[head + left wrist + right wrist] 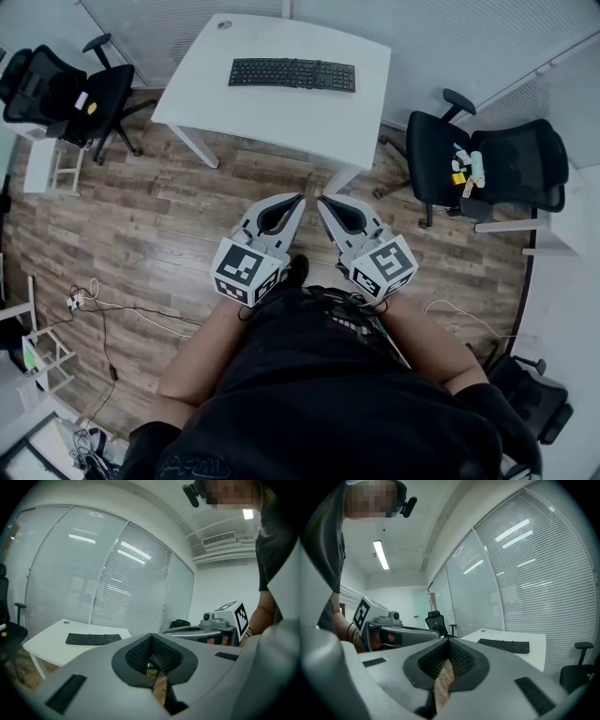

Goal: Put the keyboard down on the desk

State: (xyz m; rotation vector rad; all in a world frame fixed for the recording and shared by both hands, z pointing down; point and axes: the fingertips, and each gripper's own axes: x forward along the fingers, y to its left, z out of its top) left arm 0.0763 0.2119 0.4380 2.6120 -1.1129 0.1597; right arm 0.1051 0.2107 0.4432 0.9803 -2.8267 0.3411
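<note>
A black keyboard [292, 74] lies flat on the white desk [281, 117], far ahead of both grippers. The left gripper [298, 197] and the right gripper [322, 199] are held side by side over the wooden floor, close to the person's body, with their tips pointing toward the desk. Both are shut with nothing between the pads. In the left gripper view the keyboard [93, 639] lies on the desk [44, 644] beyond the shut left gripper [151, 635]. In the right gripper view the keyboard [504, 645] shows to the right of the shut right gripper [449, 640].
A black office chair [56, 89] stands left of the desk. Two more chairs [441, 155] stand to its right, one [525, 164] with small items beside it. Cables [103, 309] trail on the wooden floor at the left. Glass walls with blinds stand behind the desk.
</note>
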